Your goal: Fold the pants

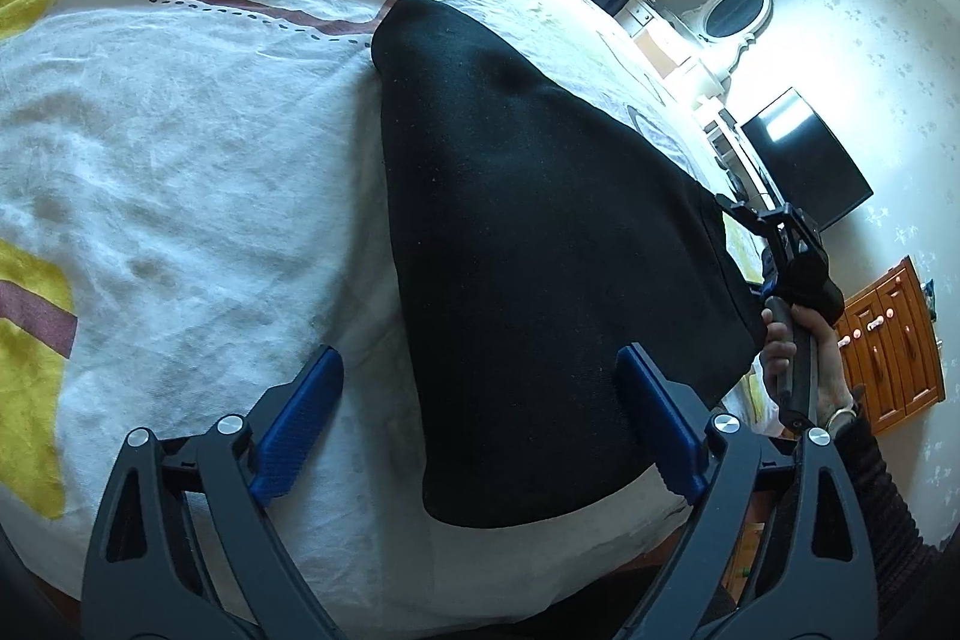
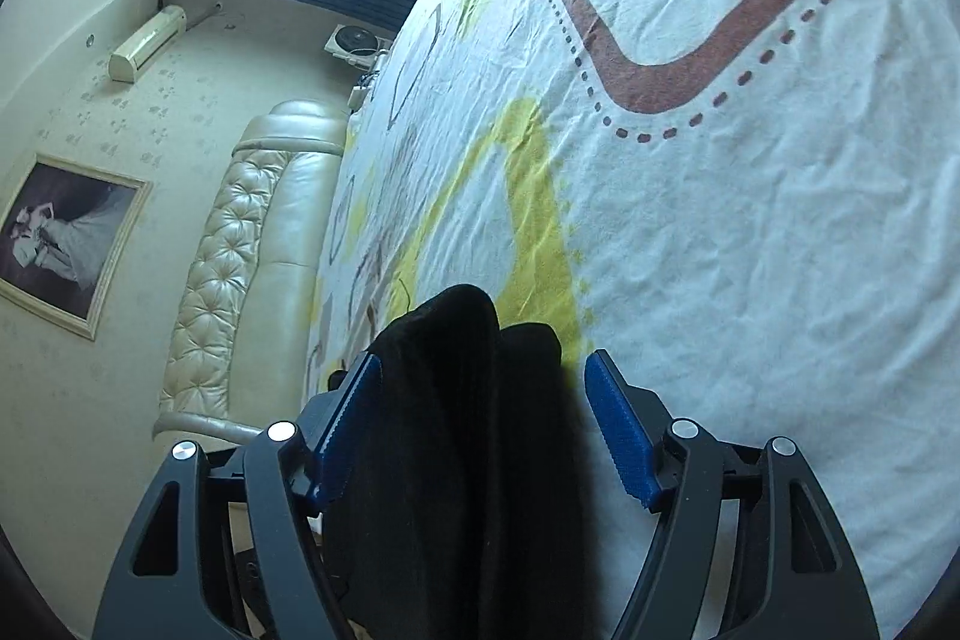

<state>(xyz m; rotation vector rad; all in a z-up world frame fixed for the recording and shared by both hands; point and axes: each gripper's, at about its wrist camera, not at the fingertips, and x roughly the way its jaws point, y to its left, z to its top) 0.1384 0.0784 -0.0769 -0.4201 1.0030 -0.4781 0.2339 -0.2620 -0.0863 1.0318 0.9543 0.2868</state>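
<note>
The black pants [image 1: 528, 244] lie folded on the bed, reaching from the near edge toward the middle. My left gripper [image 1: 480, 418] is open just above the near end of the pants, its right finger over the cloth and its left finger over the sheet. My right gripper [image 1: 774, 244] shows at the right side of the pants, held in a hand. In the right wrist view the right gripper [image 2: 480, 418] is open, with a bunched edge of the pants [image 2: 462, 436] lying between its fingers against the left one.
The bed sheet [image 1: 180, 148] is white with yellow and brown shapes. A padded headboard [image 2: 240, 268] stands at the bed's end. A TV [image 1: 804, 154], a wooden cabinet [image 1: 894, 340] and a mirror dresser stand along the wall.
</note>
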